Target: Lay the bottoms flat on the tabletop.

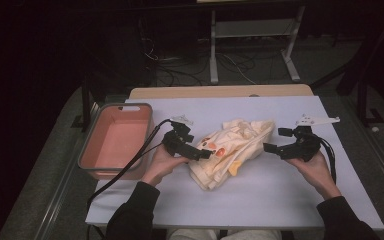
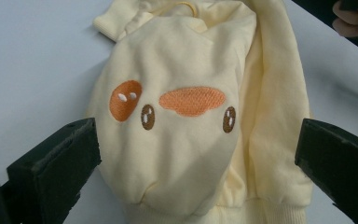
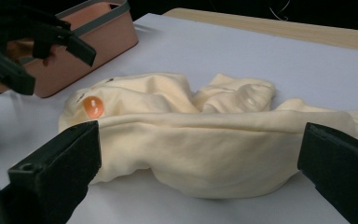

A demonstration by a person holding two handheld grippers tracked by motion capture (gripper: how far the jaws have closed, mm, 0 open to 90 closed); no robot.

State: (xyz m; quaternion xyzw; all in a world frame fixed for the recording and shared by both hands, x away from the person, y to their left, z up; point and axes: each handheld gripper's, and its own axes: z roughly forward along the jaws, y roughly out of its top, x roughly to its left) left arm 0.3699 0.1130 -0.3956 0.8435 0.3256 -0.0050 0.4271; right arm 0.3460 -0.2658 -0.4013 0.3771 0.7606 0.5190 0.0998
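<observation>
We have a pale yellow garment (image 1: 231,150) lying crumpled in the middle of the white table (image 1: 280,200), its long axis running from the near left up to the far right. An embroidered face with an orange patch (image 2: 192,101) sits at the near-left end, and that end points straight at our left gripper (image 1: 200,153). Seen in the left gripper view, the jaws stand wide apart with the face end between them, holding nothing; whether they touch the cloth we cannot tell. Our right gripper (image 1: 275,149) waits just beside the far-right end of the garment, also spread wide and empty, and its own view looks along the folded edge (image 3: 223,154) side-on. Both hands flank the garment, left slightly closer to the cloth. We judge the next move turns on each gripper closing on its own end. The pink bin (image 1: 111,165) stands to the left, beyond the left hand (image 1: 161,161).
</observation>
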